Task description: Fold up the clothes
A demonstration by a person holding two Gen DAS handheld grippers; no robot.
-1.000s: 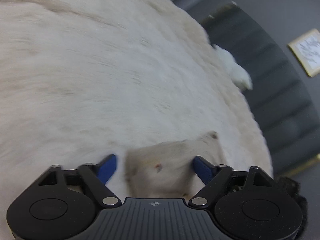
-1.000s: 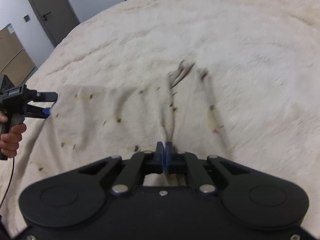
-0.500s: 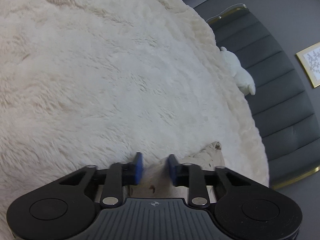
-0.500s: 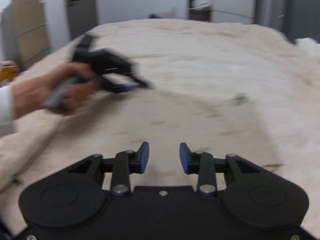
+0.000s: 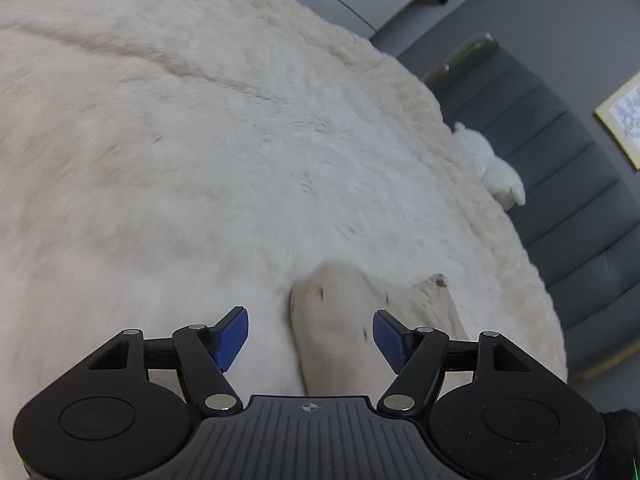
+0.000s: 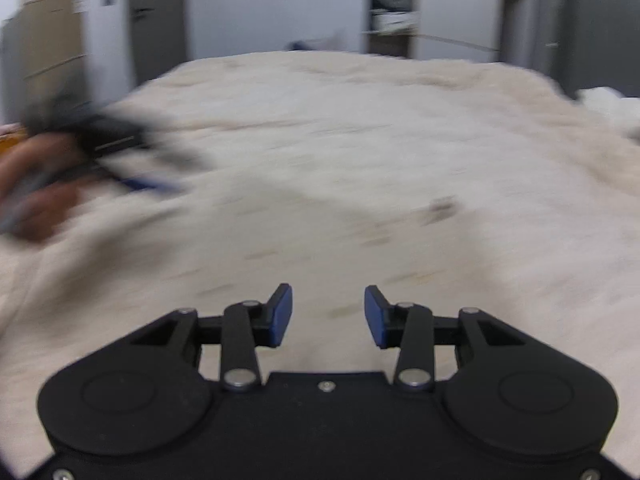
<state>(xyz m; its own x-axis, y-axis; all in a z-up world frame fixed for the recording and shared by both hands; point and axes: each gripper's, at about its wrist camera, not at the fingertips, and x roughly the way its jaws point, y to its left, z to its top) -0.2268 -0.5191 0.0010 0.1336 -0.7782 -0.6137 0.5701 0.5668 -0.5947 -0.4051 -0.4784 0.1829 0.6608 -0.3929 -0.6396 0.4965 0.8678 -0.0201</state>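
A cream garment with small dark specks (image 5: pixel 340 332) lies flat on the fluffy white bed cover (image 5: pixel 200 160). In the left wrist view its corner sits between the fingers of my left gripper (image 5: pixel 310 338), which is open and holds nothing. In the right wrist view the garment (image 6: pixel 340 232) spreads out, blurred, ahead of my right gripper (image 6: pixel 328 316), which is open and empty just above it. The left gripper and the hand on it (image 6: pixel 80 152) show blurred at the left of that view.
A grey padded headboard (image 5: pixel 560 180) and a white plush toy (image 5: pixel 496 168) lie along the bed's right edge. A framed picture (image 5: pixel 620 116) hangs above. Doors, a cabinet and open shelves (image 6: pixel 392 8) stand beyond the bed's far side.
My right gripper let go of the garment and opened wide. My left gripper closed partway, then opened wide again. Both views swung and blurred.
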